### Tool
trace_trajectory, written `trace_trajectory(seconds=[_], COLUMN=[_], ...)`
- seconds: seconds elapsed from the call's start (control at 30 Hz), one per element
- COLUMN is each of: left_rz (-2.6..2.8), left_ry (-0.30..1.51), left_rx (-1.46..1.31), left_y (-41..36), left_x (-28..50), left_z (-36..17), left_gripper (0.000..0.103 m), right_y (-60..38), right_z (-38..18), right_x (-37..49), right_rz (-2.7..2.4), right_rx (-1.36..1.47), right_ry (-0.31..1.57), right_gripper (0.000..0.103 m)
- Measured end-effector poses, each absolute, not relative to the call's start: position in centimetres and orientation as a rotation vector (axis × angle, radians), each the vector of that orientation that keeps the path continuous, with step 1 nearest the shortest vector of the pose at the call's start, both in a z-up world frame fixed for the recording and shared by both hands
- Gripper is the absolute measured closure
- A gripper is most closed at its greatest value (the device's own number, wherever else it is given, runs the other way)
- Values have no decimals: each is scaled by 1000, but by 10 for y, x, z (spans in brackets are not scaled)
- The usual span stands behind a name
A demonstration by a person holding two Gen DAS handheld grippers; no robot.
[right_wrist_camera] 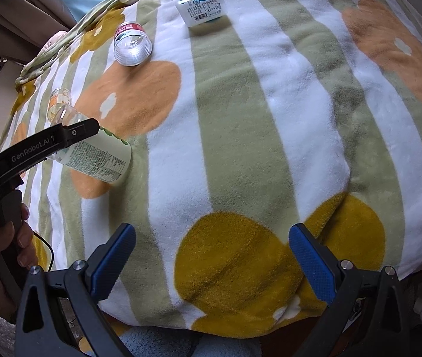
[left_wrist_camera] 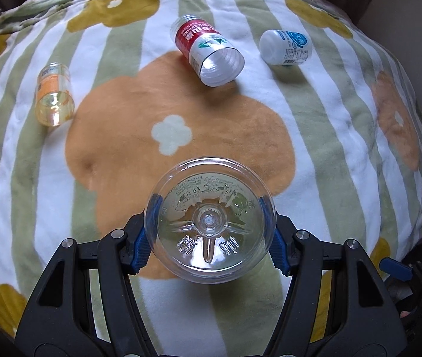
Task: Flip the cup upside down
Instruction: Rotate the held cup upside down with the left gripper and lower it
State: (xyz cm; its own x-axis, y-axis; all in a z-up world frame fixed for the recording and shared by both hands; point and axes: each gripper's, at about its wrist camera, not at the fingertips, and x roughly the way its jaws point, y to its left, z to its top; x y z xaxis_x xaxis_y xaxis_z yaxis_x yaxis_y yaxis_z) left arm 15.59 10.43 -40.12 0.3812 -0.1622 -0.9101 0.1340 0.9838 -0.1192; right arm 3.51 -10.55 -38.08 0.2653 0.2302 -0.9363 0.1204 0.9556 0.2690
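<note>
My left gripper (left_wrist_camera: 210,223) is shut on a clear plastic cup (left_wrist_camera: 211,223), its blue pads pressing both sides. The cup's moulded base faces the left wrist camera. In the right wrist view the same cup (right_wrist_camera: 100,160) shows a white and green printed label and hangs tilted just above the blanket, with a left-gripper finger (right_wrist_camera: 74,134) across it. My right gripper (right_wrist_camera: 212,232) stands open over a mustard flower patch near the blanket's front edge, with nothing between its fingers.
Three more cups lie on their sides on the striped flower blanket (left_wrist_camera: 181,136): a red-labelled one (left_wrist_camera: 208,50), a white one (left_wrist_camera: 285,47) and a yellowish one (left_wrist_camera: 53,95). A person's hand (right_wrist_camera: 2,238) holds the left gripper's handle.
</note>
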Motion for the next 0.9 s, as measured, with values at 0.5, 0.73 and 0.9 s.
trace_trajectory(seconds=[0.5, 0.73, 0.9], left_rz=[-207, -182, -181], left_ry=[1193, 1196, 1194], left_rx=[29, -38, -16], left_y=[98, 106, 105], left_x=[143, 142, 142], left_z=[-405, -404, -401], left_gripper=[41, 7, 7], right_y=[-107, -107, -107], right_z=[-386, -386, -386], right_x=[32, 30, 29], right_rz=[84, 88, 91], right_rx=[311, 310, 307], right_ry=[1315, 1312, 1314], right_gripper=[0, 0, 0])
